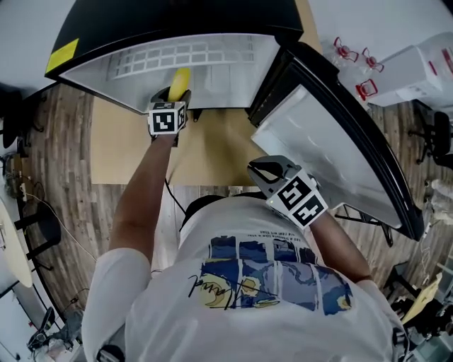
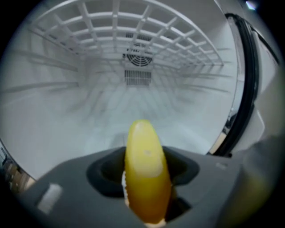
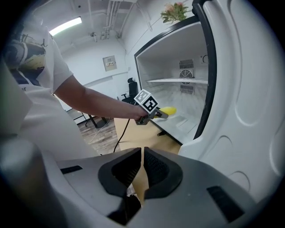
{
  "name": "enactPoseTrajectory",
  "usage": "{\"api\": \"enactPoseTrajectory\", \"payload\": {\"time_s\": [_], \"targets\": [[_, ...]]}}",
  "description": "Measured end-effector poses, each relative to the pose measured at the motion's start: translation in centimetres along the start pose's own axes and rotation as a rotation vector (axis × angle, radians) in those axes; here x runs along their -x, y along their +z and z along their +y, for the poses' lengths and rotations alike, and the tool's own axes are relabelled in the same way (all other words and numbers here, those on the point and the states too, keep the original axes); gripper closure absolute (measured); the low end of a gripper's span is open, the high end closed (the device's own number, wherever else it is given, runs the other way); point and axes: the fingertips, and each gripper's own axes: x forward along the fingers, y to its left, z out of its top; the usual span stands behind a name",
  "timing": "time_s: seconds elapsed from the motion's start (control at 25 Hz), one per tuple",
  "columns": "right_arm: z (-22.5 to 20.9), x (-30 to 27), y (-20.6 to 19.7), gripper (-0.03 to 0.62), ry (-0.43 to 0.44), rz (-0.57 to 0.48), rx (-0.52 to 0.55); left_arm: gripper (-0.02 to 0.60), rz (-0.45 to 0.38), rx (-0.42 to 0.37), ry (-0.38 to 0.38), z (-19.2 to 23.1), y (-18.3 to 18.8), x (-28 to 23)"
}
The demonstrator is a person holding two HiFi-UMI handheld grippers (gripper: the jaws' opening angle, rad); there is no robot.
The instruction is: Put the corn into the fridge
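So the left claw (image 2: 147, 174) is clamped on the corn (image 2: 147, 164), one jaw on each side of the cob, and the smooth yellow tip pokes out past the jaws toward the back of the fridge (image 2: 80, 116). From the head view the left arm is stretched out straight and the corn (image 1: 180, 83) sits right at the mouth of the fridge (image 1: 177, 21), just past the front edge. The right gripper view shows it from the side: the corn (image 3: 168, 110) is in the lower space under the wire shelf (image 3: 178, 81), up off the white fridge floor as far as I can see. In the left gripper view that wire shelf (image 2: 133, 26) runs overhead and there's a round fan vent (image 2: 139, 55) on the back wall. The right claw (image 3: 141, 171) is clenched with nothing in it, just a thin slit between the pads, and it hangs back by the person's chest next to the open door (image 1: 333, 141). A tan board (image 1: 212, 148) lies under the fridge opening.
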Motion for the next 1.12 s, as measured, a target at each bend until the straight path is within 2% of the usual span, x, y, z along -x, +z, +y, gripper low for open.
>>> {"api": "enactPoseTrajectory", "payload": {"time_s": [0.4,0.6,0.92,1.12], "targets": [[-0.7,-1.3,-0.4,0.569,0.019,0.053,-0.011,0.33,0.047,-0.012,0.057,2.7,0.0,-5.3],[-1.2,-1.6,-0.8,0.569,0.024,0.066,-0.021,0.328,0.052,-0.022,0.055,2.8,0.4,-6.8],[-2.0,-1.7,-1.1,0.569,0.02,0.071,-0.044,0.322,0.053,-0.025,0.063,2.8,0.5,-7.2],[-2.1,-1.9,-1.3,0.569,0.025,0.072,-0.038,0.291,0.067,-0.015,0.072,3.1,0.5,-6.6]]}}
